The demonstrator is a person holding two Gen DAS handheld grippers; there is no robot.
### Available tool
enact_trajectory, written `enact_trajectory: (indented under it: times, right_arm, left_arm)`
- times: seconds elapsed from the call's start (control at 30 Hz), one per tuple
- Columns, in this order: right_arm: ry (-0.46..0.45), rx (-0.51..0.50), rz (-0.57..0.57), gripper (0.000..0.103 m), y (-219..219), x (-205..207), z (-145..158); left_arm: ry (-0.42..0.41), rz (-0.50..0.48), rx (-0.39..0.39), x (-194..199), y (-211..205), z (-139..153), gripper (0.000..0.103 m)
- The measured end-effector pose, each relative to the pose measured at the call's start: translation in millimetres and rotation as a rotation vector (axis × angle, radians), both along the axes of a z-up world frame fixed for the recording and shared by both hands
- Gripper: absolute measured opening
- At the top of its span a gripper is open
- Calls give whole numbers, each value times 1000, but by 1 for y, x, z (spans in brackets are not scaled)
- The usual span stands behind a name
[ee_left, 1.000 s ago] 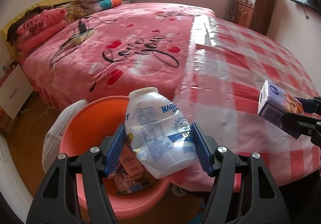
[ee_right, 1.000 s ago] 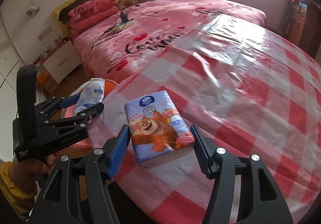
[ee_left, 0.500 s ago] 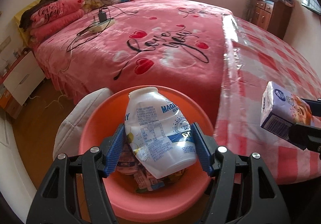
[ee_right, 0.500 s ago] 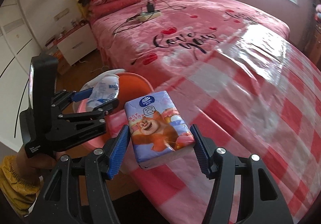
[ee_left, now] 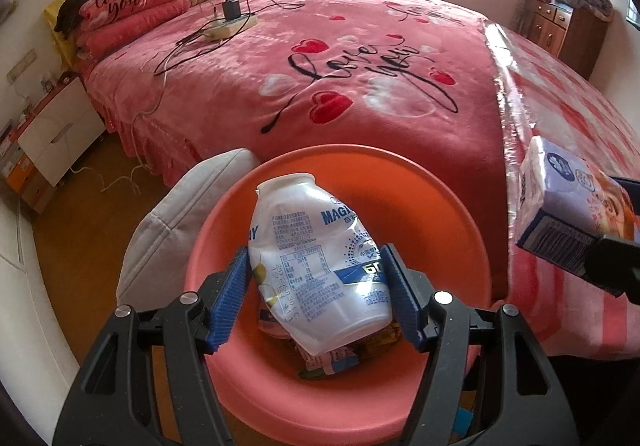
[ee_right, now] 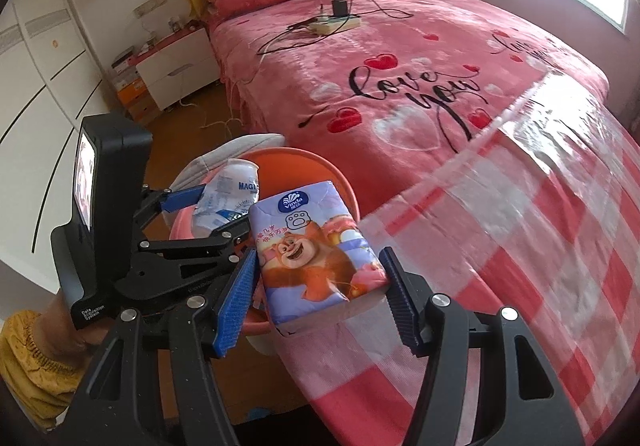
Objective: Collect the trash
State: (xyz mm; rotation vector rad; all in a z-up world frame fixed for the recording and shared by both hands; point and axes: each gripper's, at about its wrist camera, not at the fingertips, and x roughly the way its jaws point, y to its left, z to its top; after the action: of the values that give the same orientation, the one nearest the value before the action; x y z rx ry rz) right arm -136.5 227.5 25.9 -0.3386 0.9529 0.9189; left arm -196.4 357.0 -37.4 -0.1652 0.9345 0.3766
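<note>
1. An orange plastic basin (ee_left: 448, 206) sits below and just beyond the left gripper's (ee_left: 316, 286) fingertips. Crumpled wrappers (ee_left: 332, 358) lie at its bottom; their print is too small to read.
2. The left gripper's blue ribbed pads (ee_left: 230, 298) are part-way apart, pressed on both sides of a crushed white plastic bottle (ee_left: 316, 258) hanging over the basin.
3. The right gripper (ee_right: 318, 286) has its pads (ee_right: 236, 302) at a similar width, clamped on a soft, rectangular tissue pack (ee_right: 316, 246) printed with a cartoon bear.
4. Beyond its fingers lies a glossy red-checked tablecloth (ee_right: 540, 246); to their left, the basin.
5. A fluffy pink bed (ee_left: 360, 86) lies farther ahead.
</note>
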Motion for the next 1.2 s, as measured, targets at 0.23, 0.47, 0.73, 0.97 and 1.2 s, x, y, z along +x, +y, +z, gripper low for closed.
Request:
enact_trajectory:
  times: [0.23, 0.47, 0.73, 0.97, 1.2]
  right_arm:
    - [-3, -8, 25, 63, 17, 2, -6]
    - [38, 40, -2, 80, 15, 11, -9]
    - [33, 144, -131, 90, -25, 26, 3]
    - [48, 193, -237, 91, -63, 36, 2]
    - [23, 202, -304, 91, -94, 33, 1]
  left_arm:
    - [25, 25, -4, 1, 8, -10, 66]
    - [62, 92, 14, 1, 17, -17, 85]
    - [25, 98, 42, 1, 15, -7, 91]
    - [-1, 53, 115, 7, -9, 5, 95]
    - [-42, 19, 125, 14, -28, 20, 95]
